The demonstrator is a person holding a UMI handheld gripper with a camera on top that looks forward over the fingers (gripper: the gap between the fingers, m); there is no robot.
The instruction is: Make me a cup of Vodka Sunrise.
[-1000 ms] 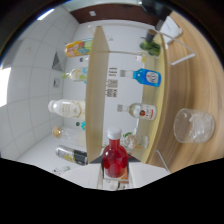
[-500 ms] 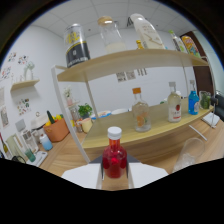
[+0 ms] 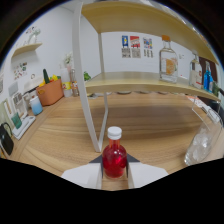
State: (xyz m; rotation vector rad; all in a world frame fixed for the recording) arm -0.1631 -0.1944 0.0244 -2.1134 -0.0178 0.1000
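Observation:
A small round bottle of red liquid [image 3: 114, 159] with a white cap stands upright between my gripper's [image 3: 114, 172] two pale fingers, which press on its sides. It is held above a wooden tabletop [image 3: 150, 130]. A clear glass cup [image 3: 198, 146] sits on the table ahead to the right of the fingers. On the shelf beyond stands a clear bottle with an orange label [image 3: 168, 60], with a clear bottle and a blue bottle [image 3: 208, 79] further right.
A white shelf post [image 3: 89, 100] rises just ahead of the fingers, carrying a wooden shelf [image 3: 150, 82] and a higher one above it. An orange pot [image 3: 50, 92] with small items stands far left, beside a blue cup [image 3: 35, 105] and a white tray.
The view has swung back upright and dropped lower; the shelves now sit level and the post is close ahead. The red bottle stays held between the fingers.

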